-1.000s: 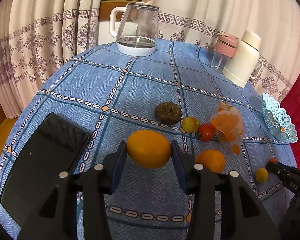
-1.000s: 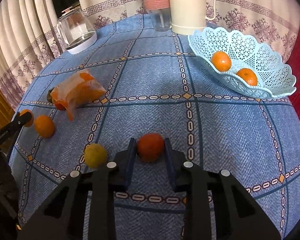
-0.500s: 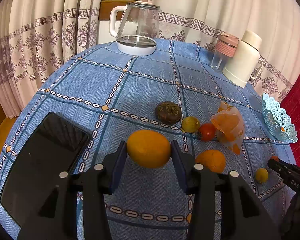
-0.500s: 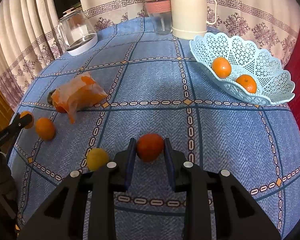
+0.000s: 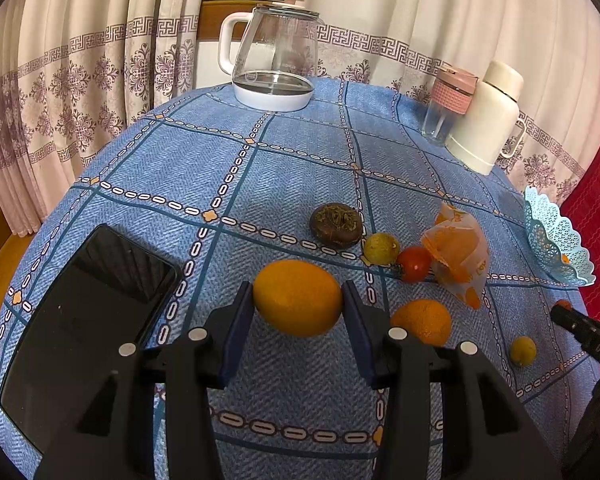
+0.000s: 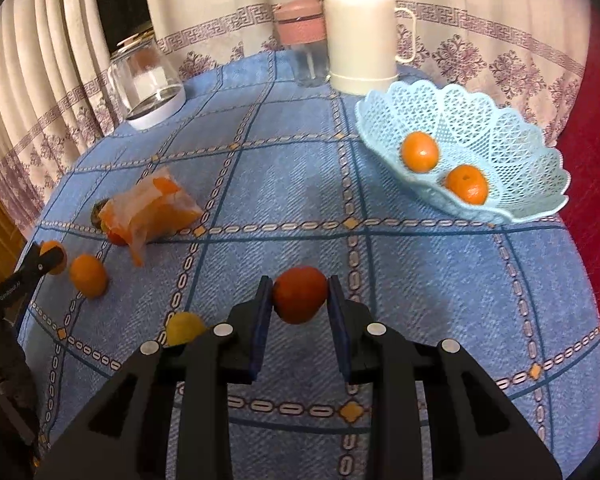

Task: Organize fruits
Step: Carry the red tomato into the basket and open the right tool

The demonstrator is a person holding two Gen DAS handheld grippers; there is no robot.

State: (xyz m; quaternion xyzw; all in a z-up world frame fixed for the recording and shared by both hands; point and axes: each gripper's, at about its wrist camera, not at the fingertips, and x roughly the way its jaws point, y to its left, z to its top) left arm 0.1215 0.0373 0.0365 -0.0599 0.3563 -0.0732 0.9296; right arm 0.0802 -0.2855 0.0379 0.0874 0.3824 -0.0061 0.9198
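We see the table [image 6: 440, 264] with the blue basket [image 6: 512, 148] far off. Our left tongs [image 5: 298, 304] squeeze a big orange [image 5: 298, 298]; our right tongs [image 6: 298, 300] squeeze a red fruit [image 6: 299, 294]. Round fruits may slip and roll away.

Black plastic fingers [image 5: 236, 336] with blue pads and silver screws.

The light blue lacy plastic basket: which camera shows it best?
The right wrist view: the light blue lacy plastic basket appears whole, with two small oranges inside. The left wrist view catches only its side at the frame's right edge.
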